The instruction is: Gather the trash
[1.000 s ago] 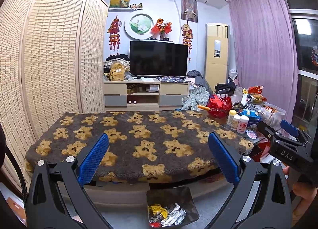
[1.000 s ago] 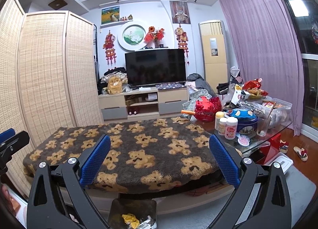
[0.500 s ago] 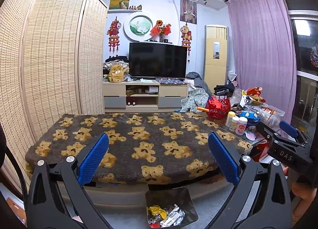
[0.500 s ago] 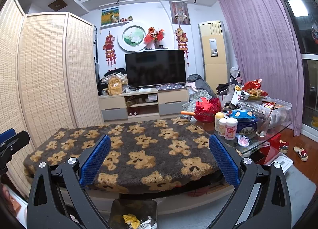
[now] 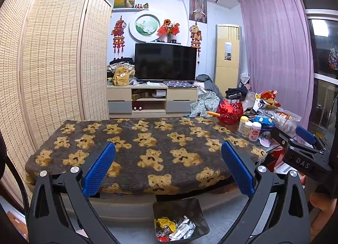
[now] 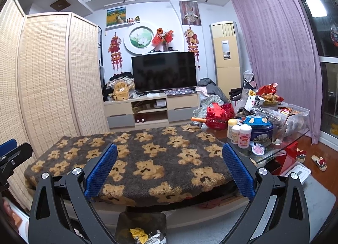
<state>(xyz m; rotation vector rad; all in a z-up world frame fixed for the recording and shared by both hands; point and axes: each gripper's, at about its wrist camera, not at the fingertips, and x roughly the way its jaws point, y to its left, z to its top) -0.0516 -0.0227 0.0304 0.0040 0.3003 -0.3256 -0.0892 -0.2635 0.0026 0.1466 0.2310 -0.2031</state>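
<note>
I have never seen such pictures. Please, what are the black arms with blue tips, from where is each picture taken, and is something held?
A person holds one hand tool in each hand; each carries a camera looking along its two fingers. One picture looks out of the left gripper, the other out of the right gripper. Both stand wide open and hold nothing. Ahead is a low table under a bear blanket, with nothing on it. Bottles and snack clutter crowd the glass part at the right. On the floor below stands a dark bin with wrappers inside.
</note>
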